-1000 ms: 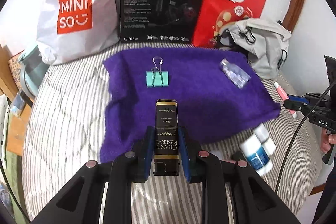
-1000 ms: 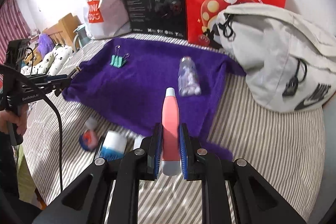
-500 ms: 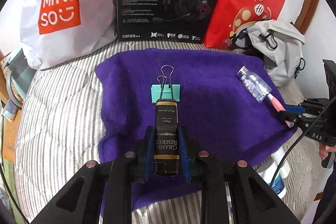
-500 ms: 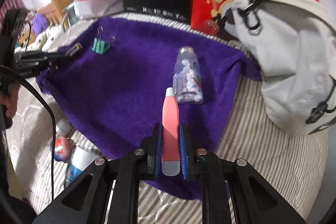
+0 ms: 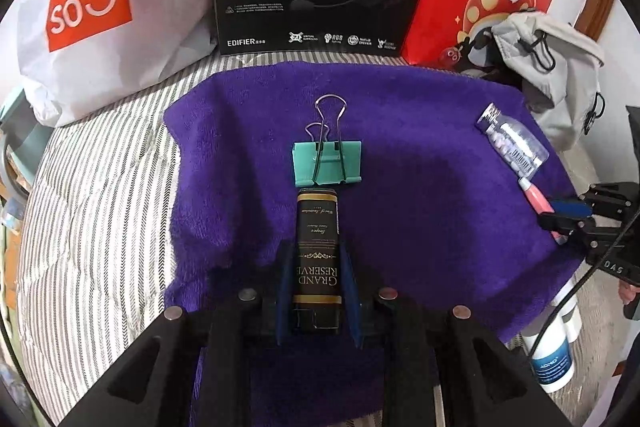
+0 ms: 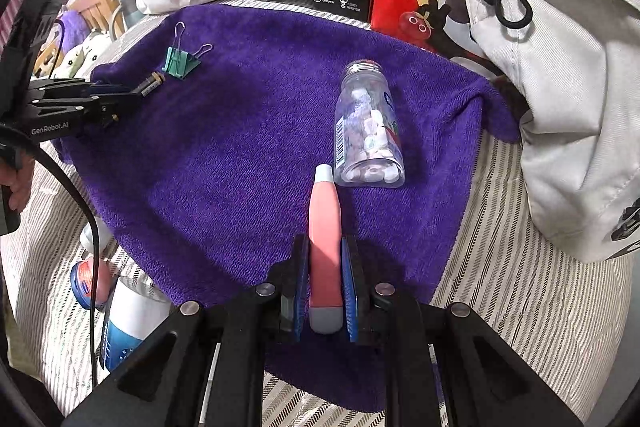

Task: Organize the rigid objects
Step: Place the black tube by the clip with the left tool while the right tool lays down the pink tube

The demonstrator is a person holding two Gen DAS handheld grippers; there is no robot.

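purple towel, teal clip, striped sheet

One purple towel carries one teal binder clip, one clear pill bottle, one black tube and one pink tube. Two white bottles and one small jar lie off it.
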